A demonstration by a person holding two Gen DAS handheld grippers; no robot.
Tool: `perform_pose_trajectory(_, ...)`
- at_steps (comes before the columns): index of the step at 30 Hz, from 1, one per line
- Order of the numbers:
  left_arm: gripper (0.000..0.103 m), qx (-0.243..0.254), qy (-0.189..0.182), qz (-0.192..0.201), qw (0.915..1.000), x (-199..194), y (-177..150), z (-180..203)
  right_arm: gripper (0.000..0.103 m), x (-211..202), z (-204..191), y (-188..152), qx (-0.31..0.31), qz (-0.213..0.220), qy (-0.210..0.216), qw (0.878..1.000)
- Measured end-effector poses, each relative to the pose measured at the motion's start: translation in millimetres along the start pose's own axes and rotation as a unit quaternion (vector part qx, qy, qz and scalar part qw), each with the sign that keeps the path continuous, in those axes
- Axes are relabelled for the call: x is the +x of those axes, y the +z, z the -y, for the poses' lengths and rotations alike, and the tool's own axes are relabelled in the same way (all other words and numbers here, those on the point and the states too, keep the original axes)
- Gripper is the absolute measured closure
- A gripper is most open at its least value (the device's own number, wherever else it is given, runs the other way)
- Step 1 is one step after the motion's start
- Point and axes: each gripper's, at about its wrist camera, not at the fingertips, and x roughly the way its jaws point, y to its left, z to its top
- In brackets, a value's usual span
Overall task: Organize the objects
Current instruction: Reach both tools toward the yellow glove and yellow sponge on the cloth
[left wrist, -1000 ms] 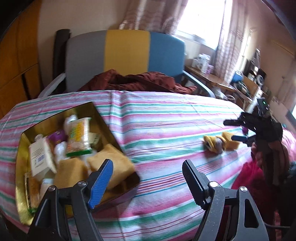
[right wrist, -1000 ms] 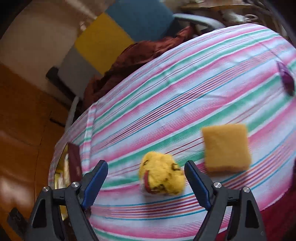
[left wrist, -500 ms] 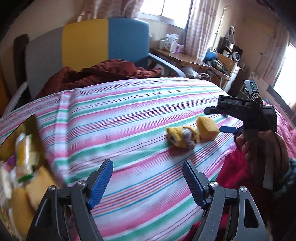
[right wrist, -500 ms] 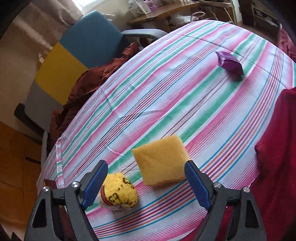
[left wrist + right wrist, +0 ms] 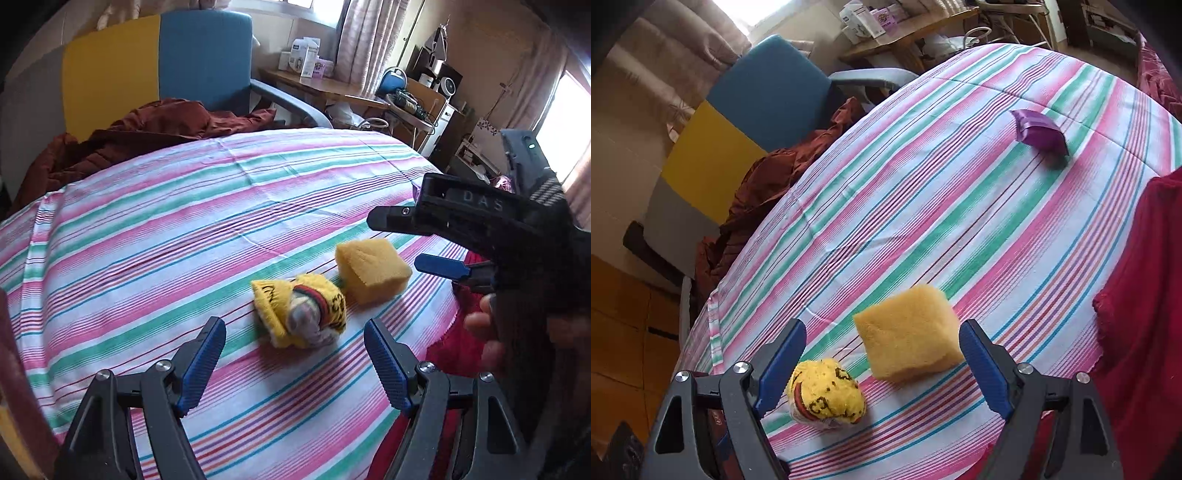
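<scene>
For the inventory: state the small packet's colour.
Purple packet; clearest in the right wrist view.

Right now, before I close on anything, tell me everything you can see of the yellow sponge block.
The yellow sponge block is a thick, roughly square slab of porous foam, dull yellow, dry-looking and uncrushed. It lies flat on the striped tablecloth, corner toward the right camera, between the right gripper's open jaws, untouched by them. The yellow knitted bundle sits close beside it; contact between them is unclear.
</scene>
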Motion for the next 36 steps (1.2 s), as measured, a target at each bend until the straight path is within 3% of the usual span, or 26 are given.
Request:
perform_pose_trajectory(4, 0.012, -0.016, -0.006, -0.006, 0.9998, 20.2, 8.4, 4.0, 0.014, -5.8, -8.0, -0.7, -0.023, 0.023, -0.013, 0.999)
perform_pose_trajectory(5, 0.011, -0.021, -0.006, -0.006, 0.9997, 25.0, 11.1, 4.3, 0.005, -7.5, -6.2, 0.2, -0.018, 0.029, -0.011, 0.999)
perform_pose_trajectory(7, 0.009, -0.028, -0.004, -0.004, 0.9996, 32.1, 14.9, 2.9, 0.0, -10.4, -3.0, 2.6, -0.006, 0.042, 0.006, 0.999)
perform_pose_trajectory(12, 0.009, -0.052, 0.026, -0.021, 0.9981, 57.0, 19.6, -13.7, 0.0, -10.7, -4.8, 3.5, -0.009, 0.04, 0.014, 0.999)
perform_pose_trajectory(15, 0.005, -0.083, 0.004, -0.043, 0.9956, 71.6, 16.2, -30.3, 0.0, -18.5, -5.5, 6.2, -0.014, 0.062, 0.015, 0.998)
perform_pose_trajectory(18, 0.002, -0.089, -0.007, -0.029, 0.9956, 72.0, 11.6, -34.4, 0.0, -22.3, -6.0, 5.8, -0.02, 0.066, 0.013, 0.998)
perform_pose_trajectory(23, 0.0, -0.046, 0.023, -0.024, 0.9984, 76.0, 4.2, -21.7, 0.008, -7.8, -4.9, 5.3, -0.023, 0.029, -0.021, 0.999)
perform_pose_trajectory(29, 0.0, -0.048, 0.011, -0.03, 0.9984, 74.6, 6.3, -25.6, 0.008, -1.0, -18.4, 2.2, -0.076, 0.026, -0.082, 0.993)
perform_pose_trajectory(36, 0.0, -0.041, 0.0, -0.028, 0.9987, 73.0, 4.9, -25.8, 0.009, 22.1, -33.4, 3.3, -0.131, -0.021, -0.151, 0.98)
